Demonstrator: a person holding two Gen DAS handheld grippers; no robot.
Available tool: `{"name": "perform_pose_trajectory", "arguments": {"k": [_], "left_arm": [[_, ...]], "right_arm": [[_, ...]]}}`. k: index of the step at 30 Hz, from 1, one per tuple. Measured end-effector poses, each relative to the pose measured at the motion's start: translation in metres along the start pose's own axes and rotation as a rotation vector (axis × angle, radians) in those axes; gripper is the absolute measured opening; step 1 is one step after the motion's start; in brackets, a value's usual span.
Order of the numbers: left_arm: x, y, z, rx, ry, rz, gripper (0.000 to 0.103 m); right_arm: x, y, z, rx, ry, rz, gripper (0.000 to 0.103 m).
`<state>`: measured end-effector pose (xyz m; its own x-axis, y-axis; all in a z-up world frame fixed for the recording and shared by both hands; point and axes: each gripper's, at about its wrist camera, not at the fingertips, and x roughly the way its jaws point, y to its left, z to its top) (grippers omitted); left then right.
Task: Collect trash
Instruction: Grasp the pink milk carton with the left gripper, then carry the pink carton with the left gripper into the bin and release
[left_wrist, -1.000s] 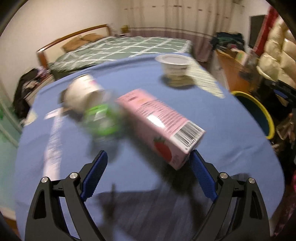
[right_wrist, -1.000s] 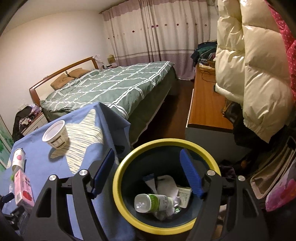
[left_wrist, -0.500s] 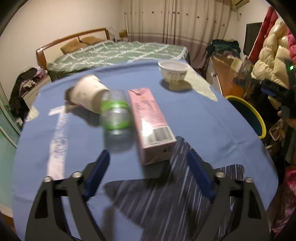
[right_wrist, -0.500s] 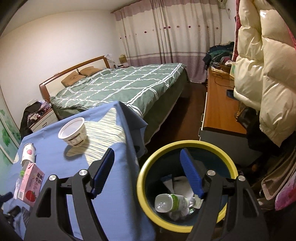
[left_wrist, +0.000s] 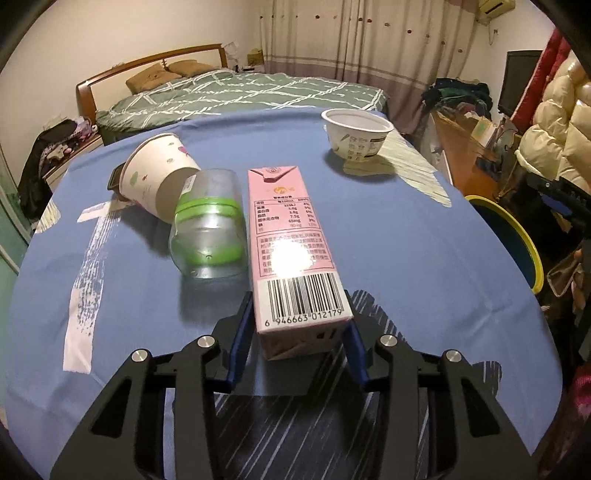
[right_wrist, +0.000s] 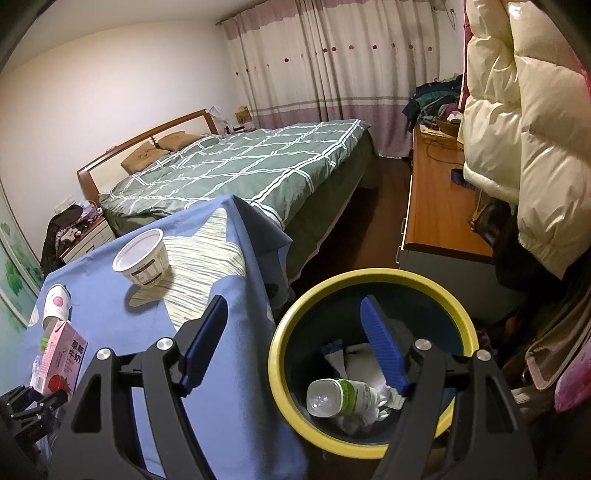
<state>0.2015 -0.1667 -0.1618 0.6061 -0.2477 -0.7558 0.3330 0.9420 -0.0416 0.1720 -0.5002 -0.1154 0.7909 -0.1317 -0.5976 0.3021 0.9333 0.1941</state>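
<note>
— What's hidden here?
— The milk carton covers the bottle's right side; the bottle covers the paper cup's base.
— And the bin?
— The right claw masks part of its trash.

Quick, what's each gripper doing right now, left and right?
Left gripper: closed on the near end of the pink milk carton lying on the table.
Right gripper: open, holding nothing, above the yellow-rimmed bin.

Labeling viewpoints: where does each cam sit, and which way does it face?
Left wrist: on the left gripper, low over the blue table; jaws flank the pink carton.
Right wrist: on the right gripper, above the yellow-rimmed bin, facing the bed; jaws open.
Shared: carton, white bowl, paper cup, bin.
</note>
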Motion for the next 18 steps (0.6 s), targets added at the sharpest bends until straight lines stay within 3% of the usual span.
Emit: {"name": "perform_pose_trajectory", "arguments": {"k": [12, 18], "left_arm": [[-0.048, -0.021, 0.019, 0.071, -0.106, -0.033, 0.041], [-0.056, -0.057, 0.039, 0.131, -0.136, -0.093, 0.041]], "right_arm": [[-0.009, -0.011, -0.006, 0.024, -0.013, 0.003, 0.071], [-0.022, -0.028, -0.009, 0.043, -0.029, -0.037, 0.071]]}}
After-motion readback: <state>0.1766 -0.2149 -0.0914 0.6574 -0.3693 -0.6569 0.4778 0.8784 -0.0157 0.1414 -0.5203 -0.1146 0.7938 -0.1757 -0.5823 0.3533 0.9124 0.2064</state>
